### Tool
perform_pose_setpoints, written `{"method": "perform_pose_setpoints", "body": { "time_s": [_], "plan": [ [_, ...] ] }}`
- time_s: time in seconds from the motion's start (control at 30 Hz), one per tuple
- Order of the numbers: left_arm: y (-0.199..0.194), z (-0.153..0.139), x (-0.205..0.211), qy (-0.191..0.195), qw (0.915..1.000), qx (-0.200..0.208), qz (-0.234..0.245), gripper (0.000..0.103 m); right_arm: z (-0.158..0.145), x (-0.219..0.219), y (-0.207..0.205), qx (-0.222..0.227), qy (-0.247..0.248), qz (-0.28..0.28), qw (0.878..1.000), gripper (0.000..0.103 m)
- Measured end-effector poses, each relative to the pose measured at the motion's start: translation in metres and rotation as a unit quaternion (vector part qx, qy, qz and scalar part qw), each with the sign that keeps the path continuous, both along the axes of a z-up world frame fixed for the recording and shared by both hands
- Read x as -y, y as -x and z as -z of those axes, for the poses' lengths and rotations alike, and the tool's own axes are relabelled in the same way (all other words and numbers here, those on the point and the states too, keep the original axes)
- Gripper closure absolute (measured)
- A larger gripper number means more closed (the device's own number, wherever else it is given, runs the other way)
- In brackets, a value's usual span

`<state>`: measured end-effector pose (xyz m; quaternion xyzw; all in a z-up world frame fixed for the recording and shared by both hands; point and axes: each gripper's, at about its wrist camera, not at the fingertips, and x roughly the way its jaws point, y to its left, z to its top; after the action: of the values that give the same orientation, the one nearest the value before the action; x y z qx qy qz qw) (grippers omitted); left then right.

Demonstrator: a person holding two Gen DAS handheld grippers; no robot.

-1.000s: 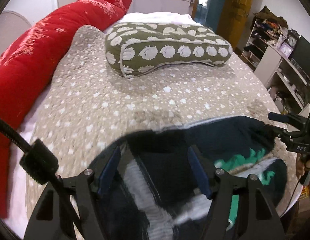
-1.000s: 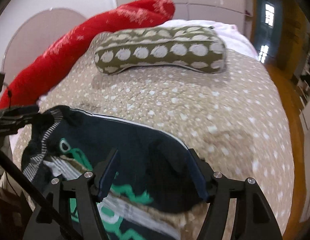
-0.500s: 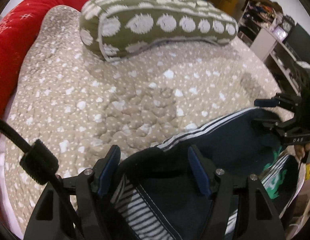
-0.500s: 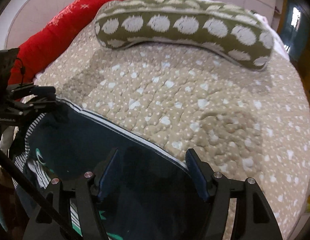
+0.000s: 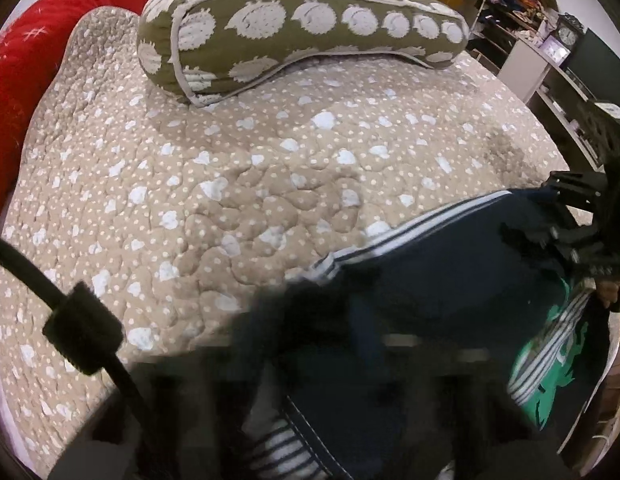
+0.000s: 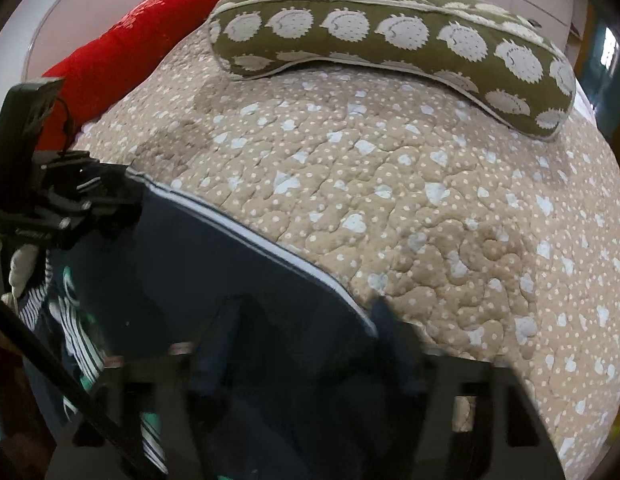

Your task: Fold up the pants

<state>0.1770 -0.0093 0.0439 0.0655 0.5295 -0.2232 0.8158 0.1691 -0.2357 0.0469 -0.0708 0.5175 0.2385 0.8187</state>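
**Both grippers at the pants' edge**

Fingers of my left gripper [image 5: 322, 312] have just closed, pinching the navy pants [image 5: 450, 280] at the striped waistband. Across the beige quilt [image 5: 230, 184], my right gripper [image 6: 302, 340] has been closing over the far edge; blur hides whether it grips. Behind lies the green pillow [image 6: 390, 36].

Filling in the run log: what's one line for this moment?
left tool shut on pants | right tool jaws just closing, pants between | pants lying on bedspread
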Motion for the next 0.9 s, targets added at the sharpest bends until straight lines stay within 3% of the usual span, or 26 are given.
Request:
{"method": "perform_pose_setpoints", "body": {
  "time_s": [0.03, 0.13, 0.37, 0.6, 0.7, 0.8, 0.87, 0.9],
  "plan": [
    [0.001, 0.0, 0.003, 0.002, 1.0, 0.0, 0.001, 0.096, -0.002, 0.001, 0.0, -0.006, -0.01, 0.001, 1.0, 0.088],
    [0.012, -0.01, 0.005, -0.008, 0.9997, 0.02, -0.006, 0.098, -0.013, 0.0, 0.006, 0.009, -0.006, 0.008, 1.0, 0.096],
    [0.058, -0.056, -0.006, 0.015, 0.9973, 0.066, -0.028, 0.098, -0.06, -0.006, 0.054, 0.071, -0.011, 0.015, 0.997, 0.097],
    [0.139, -0.094, -0.022, 0.037, 0.9897, 0.128, -0.053, 0.098, -0.095, -0.017, 0.145, 0.13, -0.029, 0.003, 0.991, 0.097],
    [0.18, -0.09, -0.024, 0.024, 0.9864, 0.15, -0.063, 0.098, -0.087, -0.019, 0.188, 0.141, -0.029, 0.002, 0.99, 0.097],
    [0.215, -0.071, -0.027, 0.017, 0.9863, 0.144, -0.078, 0.097, -0.066, -0.013, 0.226, 0.123, -0.05, 0.016, 0.991, 0.096],
    [0.231, -0.052, -0.029, 0.012, 0.9882, 0.125, -0.088, 0.095, -0.048, -0.003, 0.251, 0.114, -0.054, 0.041, 0.991, 0.089],
    [0.237, -0.044, -0.031, 0.004, 0.9888, 0.117, -0.093, 0.095, -0.041, 0.004, 0.262, 0.108, -0.059, 0.054, 0.991, 0.08]
  ]
}}
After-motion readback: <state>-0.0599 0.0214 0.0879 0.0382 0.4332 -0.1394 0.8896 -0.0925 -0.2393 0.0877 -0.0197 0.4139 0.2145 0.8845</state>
